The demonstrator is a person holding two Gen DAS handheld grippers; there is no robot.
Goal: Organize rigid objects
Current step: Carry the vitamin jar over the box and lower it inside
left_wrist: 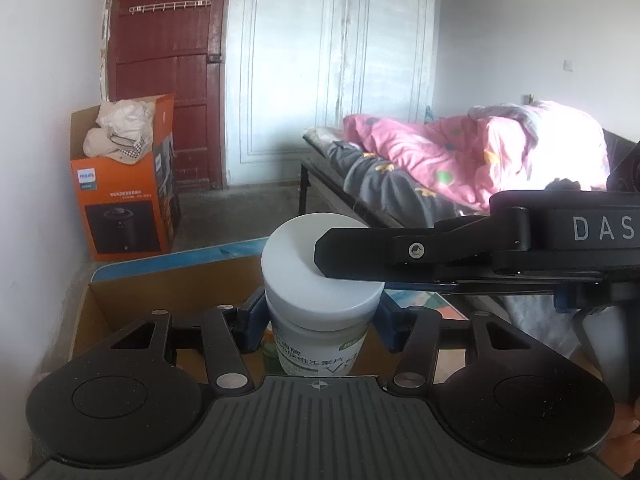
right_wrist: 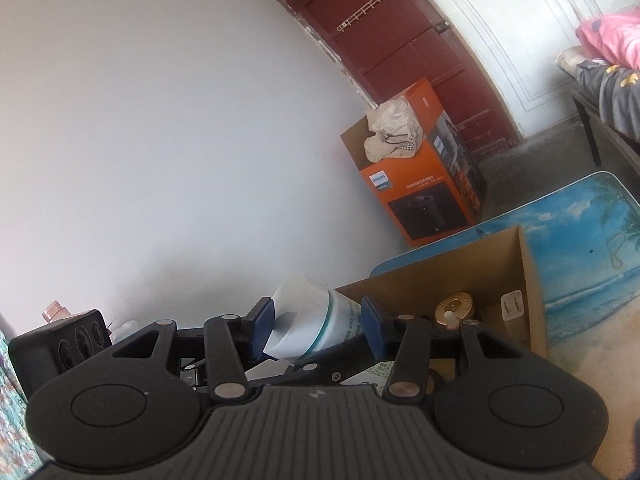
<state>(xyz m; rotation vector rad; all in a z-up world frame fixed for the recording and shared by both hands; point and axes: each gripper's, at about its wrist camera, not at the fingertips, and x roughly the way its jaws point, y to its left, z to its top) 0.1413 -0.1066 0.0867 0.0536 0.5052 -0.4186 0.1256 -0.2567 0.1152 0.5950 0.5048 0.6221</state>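
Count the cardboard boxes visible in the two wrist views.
2. An orange Philips box stands on the floor by the red door, stuffed with white bags. An open brown cardboard box sits on the beach-print mat. Others may be hidden.

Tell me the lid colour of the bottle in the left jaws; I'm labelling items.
White; the lid shows best in the left wrist view.

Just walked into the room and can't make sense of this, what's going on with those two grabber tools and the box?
A person is sorting items with two handheld grippers. The left gripper has its jaws closed on a white-lidded plastic supplement jar, held upright above the open brown cardboard box. The right gripper grips a white plastic bottle, tilted sideways, near the same box, which sits on a blue beach-print tabletop.
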